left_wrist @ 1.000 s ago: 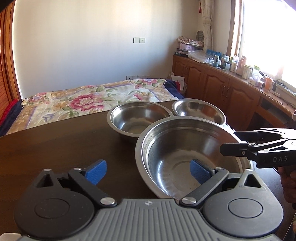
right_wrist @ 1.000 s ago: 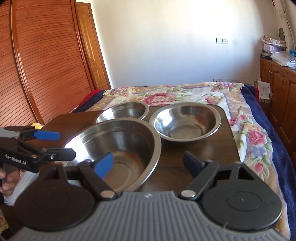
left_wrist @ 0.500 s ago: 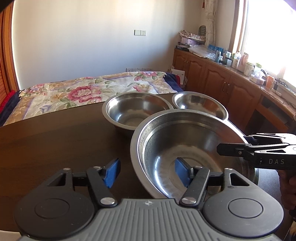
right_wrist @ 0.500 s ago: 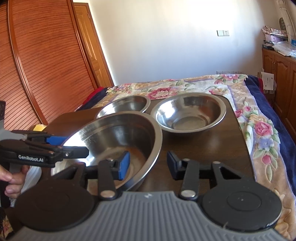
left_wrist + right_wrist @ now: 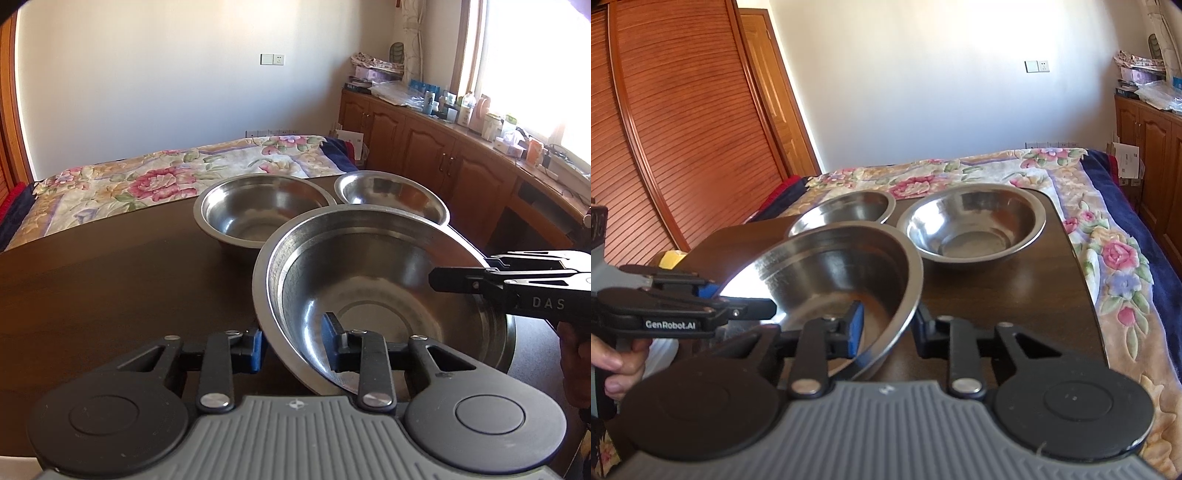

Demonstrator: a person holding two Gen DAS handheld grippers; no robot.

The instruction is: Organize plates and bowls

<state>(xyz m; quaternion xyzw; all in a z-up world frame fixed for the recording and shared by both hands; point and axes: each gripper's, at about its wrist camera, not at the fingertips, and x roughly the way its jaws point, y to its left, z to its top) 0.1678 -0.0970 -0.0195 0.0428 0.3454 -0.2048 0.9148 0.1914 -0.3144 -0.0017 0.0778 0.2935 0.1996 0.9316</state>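
While the dark wooden table (image 5: 110,280) carries 3 steel bowls, the change since a second ago is at the nearest: both tools, wide apart then, have narrowed onto the large steel basin (image 5: 388,295), which sits at the near edge. The medium bowl (image 5: 262,210) and the small bowl (image 5: 391,195) stand just behind it, untouched. The left gripper (image 5: 291,343) is closing, its blue pads (image 5: 255,347) either side of the basin's near-left rim; whether they press yet I cannot tell. The right gripper (image 5: 890,328) is closing likewise across the opposite rim, wall between its pads. I judge a two-handed lift is being set up, probably to nest the bowls by size.
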